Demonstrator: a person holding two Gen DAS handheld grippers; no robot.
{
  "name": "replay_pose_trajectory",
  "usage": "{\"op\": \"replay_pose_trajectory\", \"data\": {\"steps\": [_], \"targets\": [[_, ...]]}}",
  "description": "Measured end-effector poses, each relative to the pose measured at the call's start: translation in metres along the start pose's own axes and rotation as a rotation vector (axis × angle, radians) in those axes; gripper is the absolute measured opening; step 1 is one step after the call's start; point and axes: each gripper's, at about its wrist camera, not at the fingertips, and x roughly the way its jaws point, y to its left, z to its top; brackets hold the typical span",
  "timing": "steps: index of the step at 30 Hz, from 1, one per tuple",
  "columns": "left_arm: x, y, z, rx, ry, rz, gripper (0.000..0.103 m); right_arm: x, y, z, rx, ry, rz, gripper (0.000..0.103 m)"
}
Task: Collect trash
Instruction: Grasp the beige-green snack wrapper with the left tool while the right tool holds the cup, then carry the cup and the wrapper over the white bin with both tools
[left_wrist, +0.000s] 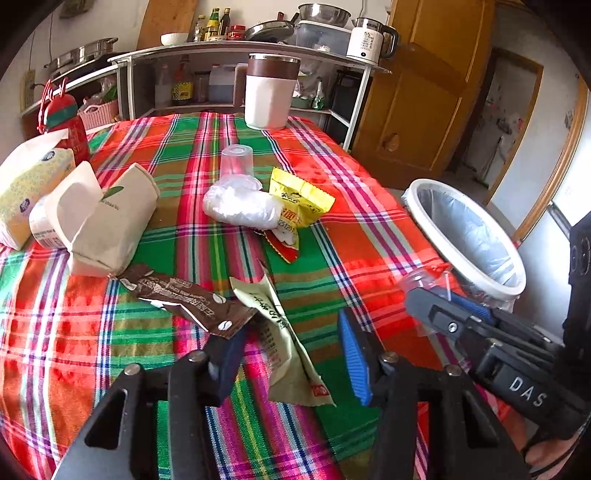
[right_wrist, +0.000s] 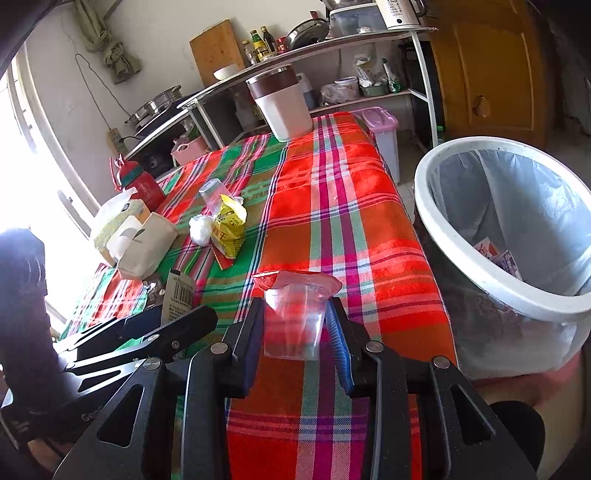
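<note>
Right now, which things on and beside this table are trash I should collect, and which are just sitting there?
Job items:
clear cup in right gripper
brown wrapper
beige wrapper between the open left gripper fingers
yellow packet
crumpled plastic
upturned cup
bin

Lying about:
tumbler
tissue pack
red bottle

A small clear plastic cup with a torn red foil lid (right_wrist: 295, 321) sits upright between the right gripper's fingers (right_wrist: 255, 354), above the plaid surface's (right_wrist: 354, 229) right edge. Just right stands a white-rimmed trash bin lined with a grey bag (right_wrist: 436, 221), wrappers at its bottom. Farther left lie a yellow snack packet (left_wrist: 301, 201), a crumpled white plastic bag (left_wrist: 240, 205), an upturned clear cup (left_wrist: 237, 158), a brown coffee sachet (left_wrist: 184, 299) and a pale green wrapper (left_wrist: 284, 332).
</note>
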Motion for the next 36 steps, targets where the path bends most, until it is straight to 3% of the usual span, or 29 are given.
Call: {"op": "replay_pose_trajectory", "data": {"steps": [8,10,18,36], "targets": [[-0.001,0.003,0.000,-0.009,0.010,0.026,0.035,-0.008,-0.010,0.001,0.021,-0.018,-0.006,0.035],[-0.001,0.002,0.000,-0.006,0.010,0.027,0.023,-0.010,-0.011,0.001,0.023,-0.023,-0.005,0.035],[-0.003,-0.003,0.001,-0.001,0.013,0.018,0.020,-0.019,-0.016,0.002,0.033,-0.042,-0.005,0.035],[-0.027,-0.035,0.019,0.058,-0.062,-0.045,0.020,-0.052,-0.034,0.014,0.057,-0.119,-0.030,0.035]]}}
